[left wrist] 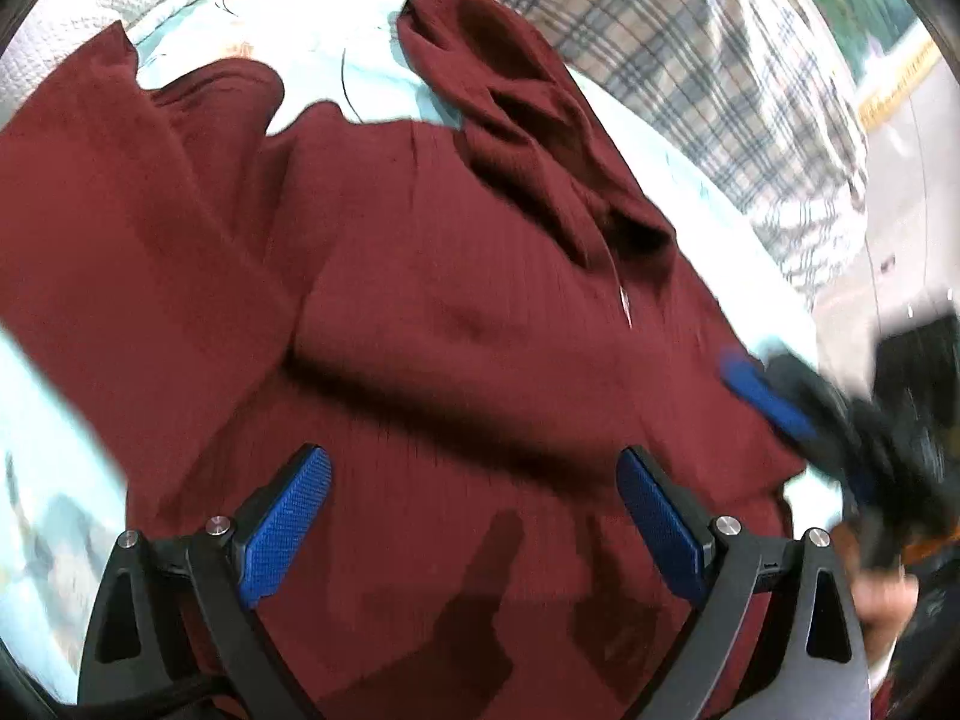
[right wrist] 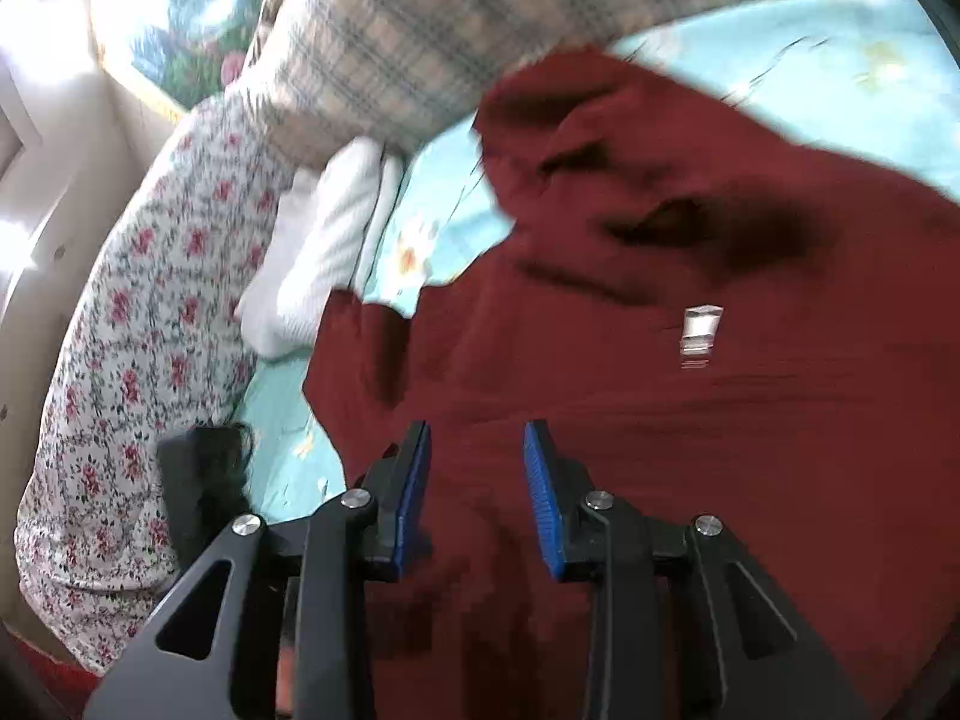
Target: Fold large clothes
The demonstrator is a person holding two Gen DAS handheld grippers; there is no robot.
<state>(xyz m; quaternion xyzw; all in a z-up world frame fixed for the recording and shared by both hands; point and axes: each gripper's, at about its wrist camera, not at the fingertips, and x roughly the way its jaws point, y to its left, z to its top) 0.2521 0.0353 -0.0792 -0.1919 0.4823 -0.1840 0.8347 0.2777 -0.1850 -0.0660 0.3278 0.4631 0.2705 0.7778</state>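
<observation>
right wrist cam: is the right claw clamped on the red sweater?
No, the right claw stands open above the red sweater, with a clear gap between its blue pads and no cloth pinched.

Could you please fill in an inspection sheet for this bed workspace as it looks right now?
Surface: light blue flowered bedsheet, mostly covered.
Job's things: dark red hooded garment spread across the sheet, hood crumpled at its far end, small white label showing.
Clutter: plaid pillow, folded white cloth, floral cloth, dark object beside it, too blurred to identify.
Grippers: left tool open wide above the garment, nothing between the pads; right tool partly open, nothing clamped.
Cables: nothing seen.
Surroundings: pale furniture edge beside the bed.
</observation>
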